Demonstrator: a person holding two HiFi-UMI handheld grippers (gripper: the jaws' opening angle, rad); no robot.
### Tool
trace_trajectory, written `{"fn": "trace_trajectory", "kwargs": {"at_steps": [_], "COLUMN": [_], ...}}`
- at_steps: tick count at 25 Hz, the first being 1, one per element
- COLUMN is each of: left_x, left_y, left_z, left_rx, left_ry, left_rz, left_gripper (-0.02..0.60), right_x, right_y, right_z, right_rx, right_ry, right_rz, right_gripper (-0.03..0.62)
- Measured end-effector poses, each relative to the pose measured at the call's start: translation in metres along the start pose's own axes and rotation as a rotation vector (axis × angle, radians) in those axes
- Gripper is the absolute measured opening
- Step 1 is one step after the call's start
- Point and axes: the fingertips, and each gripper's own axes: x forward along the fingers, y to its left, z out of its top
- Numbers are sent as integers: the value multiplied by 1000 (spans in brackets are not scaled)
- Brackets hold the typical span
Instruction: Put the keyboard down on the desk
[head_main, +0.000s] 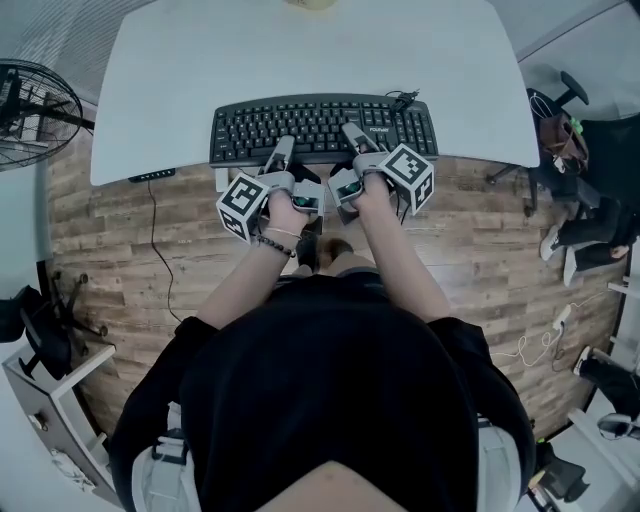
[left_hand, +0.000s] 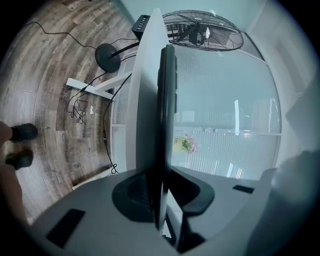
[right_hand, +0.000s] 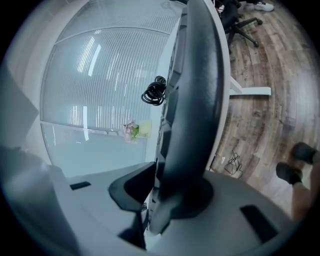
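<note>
Evenly does it: the left hand-held gripper (head_main: 282, 152) and right hand-held gripper (head_main: 353, 137) each clamp the near edge of the keyboard (head_main: 322, 118), which lies just ahead of both over the table (head_main: 300, 50). Lower both ends level before letting go.

A black keyboard (head_main: 322, 127) is lying flat, keys up, along the near edge of the white desk (head_main: 200, 60). Its front rim is sitting clamped between the fingers of the left gripper (head_main: 286, 145) and of the right gripper (head_main: 350, 131), stretching out to both sides of them. Its coiled cable (head_main: 403, 98) is bunching at the far right corner, beyond the right fingers.
</note>
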Motion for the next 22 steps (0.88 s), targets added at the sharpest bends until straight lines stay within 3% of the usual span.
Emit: {"fn": "trace_trajectory", "kwargs": {"at_steps": [14,22], "left_x": [5,6], "left_y": [-3,-1], "left_z": [5,7], "left_rx": [-46,-71], "left_ry": [-91,-112], "left_rz": [-15,-17], "left_gripper": [86,91], "right_x": [1,-13], "right_y": [11,9], "right_z": [-9,-29], "right_rx": [-136,-114], "right_ry": [170,265], "right_rz": [17,47], "right_gripper": [110,110]}}
